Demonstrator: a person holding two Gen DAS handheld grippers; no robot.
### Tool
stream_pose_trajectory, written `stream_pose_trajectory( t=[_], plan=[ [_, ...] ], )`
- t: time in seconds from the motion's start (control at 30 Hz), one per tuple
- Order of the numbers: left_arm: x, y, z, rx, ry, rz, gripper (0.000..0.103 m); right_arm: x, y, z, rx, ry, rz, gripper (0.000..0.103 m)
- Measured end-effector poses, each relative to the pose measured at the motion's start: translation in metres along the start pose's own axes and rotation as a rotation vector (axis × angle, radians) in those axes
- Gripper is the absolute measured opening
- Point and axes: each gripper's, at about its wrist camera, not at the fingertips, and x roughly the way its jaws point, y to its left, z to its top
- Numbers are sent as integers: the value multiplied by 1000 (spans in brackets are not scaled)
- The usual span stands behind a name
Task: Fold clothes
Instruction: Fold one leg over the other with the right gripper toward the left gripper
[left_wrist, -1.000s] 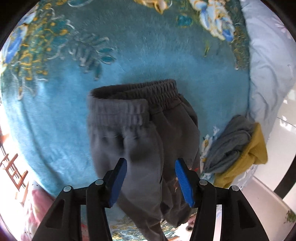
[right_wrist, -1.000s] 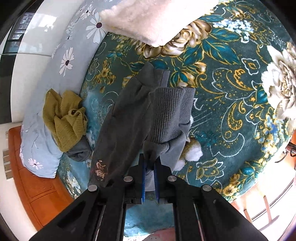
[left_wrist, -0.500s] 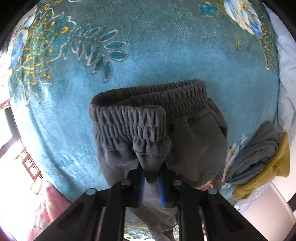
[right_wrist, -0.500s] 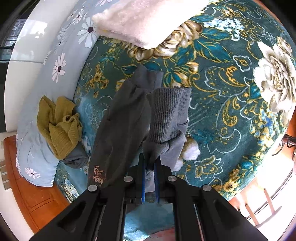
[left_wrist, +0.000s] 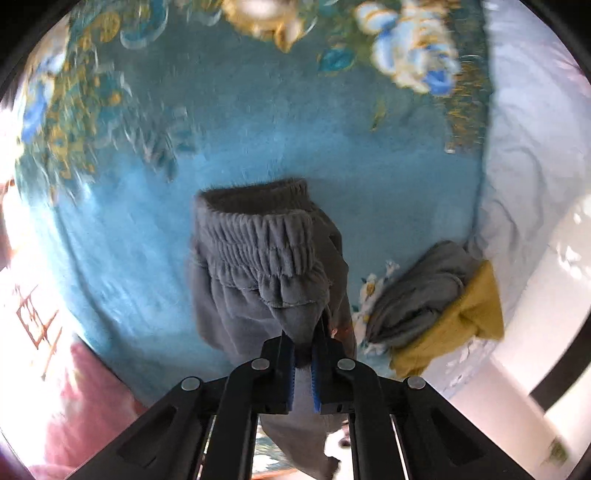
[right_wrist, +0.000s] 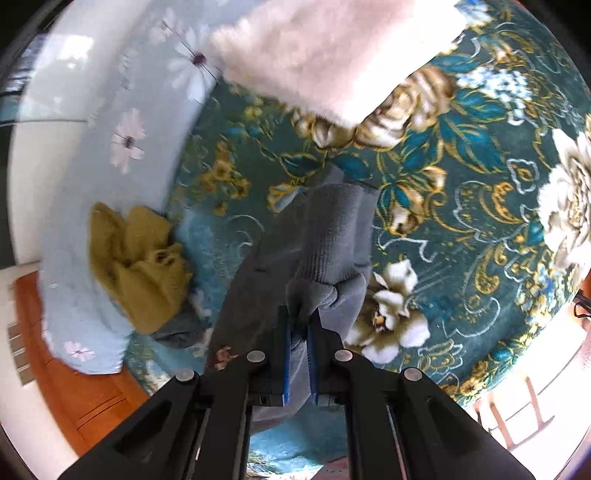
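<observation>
Both grippers clamped on grey sweatpants (left_wrist: 258, 273) above floral blanket (left_wrist: 147, 221): left gripper (left_wrist: 303, 363) pinches waistband fabric, right gripper (right_wrist: 300, 360) pinches ribbed cuff end (right_wrist: 325, 243).

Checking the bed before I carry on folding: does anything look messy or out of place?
Yes. A mustard-yellow garment and a grey garment lie crumpled together at the blanket edge by the pale floral pillow, unfolded. The grey sweatpants hang bunched from the left gripper and right gripper.
</observation>
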Motion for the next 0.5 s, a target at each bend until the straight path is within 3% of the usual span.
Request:
stream_pose_trajectory(
  t=[0.1, 0.2, 0.37, 0.47, 0.5],
  plan=[
    [20, -14, 8, -65, 6, 2, 7, 31, 11, 16, 57, 42, -37, 8],
    [24, -28, 14, -94, -22, -26, 7, 45, 24, 29, 71, 24, -55, 8],
    [28, -30, 23, -118, -31, -132, 8, 48, 40, 47, 63, -6, -51, 8],
    [29, -29, 27, -131, -41, -204, 22, 51, 39, 53, 72, -28, 17, 12],
    [28, -28, 26, -134, -49, -234, 33, 50, 38, 54, 77, -38, 50, 22]
  ],
)
